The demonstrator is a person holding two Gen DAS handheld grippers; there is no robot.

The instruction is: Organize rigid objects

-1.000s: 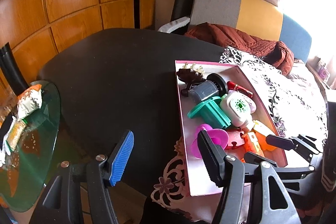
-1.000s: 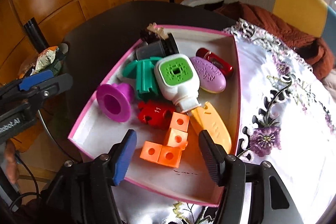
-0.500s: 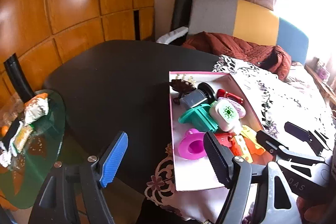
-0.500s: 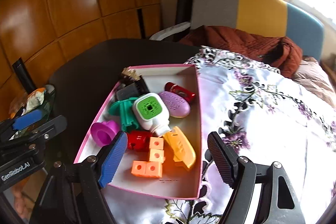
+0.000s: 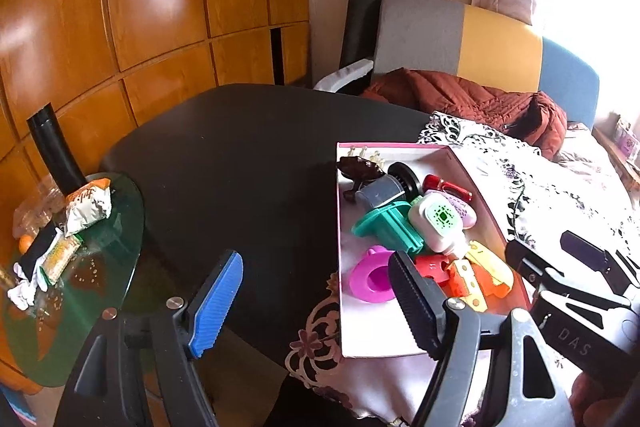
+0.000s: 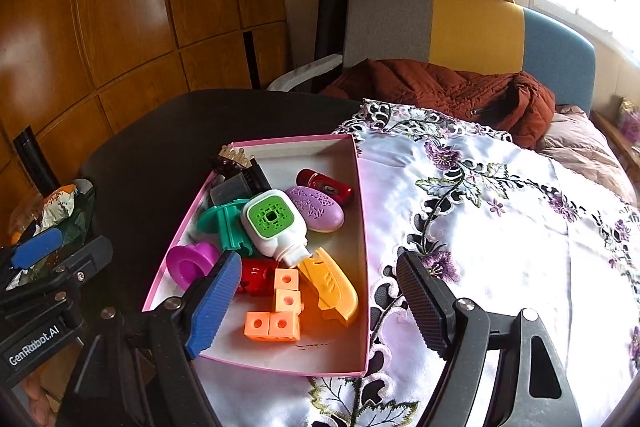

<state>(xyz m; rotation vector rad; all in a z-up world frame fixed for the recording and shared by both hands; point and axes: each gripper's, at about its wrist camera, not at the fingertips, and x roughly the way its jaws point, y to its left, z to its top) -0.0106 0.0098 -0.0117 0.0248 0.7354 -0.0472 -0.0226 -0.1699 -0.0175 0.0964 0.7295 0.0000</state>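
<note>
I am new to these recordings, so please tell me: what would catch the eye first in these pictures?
First, the pink box of bright toys, on the table between the dark top and the flowered cloth. In it, orange cubes lie nearest, beside a yellow piece. Both grippers, left and right, hang open and empty.

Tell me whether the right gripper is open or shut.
Open. The right gripper has its jaws spread wide, with nothing between them; the orange blocks show through the gap, lying in the pink box.
</note>
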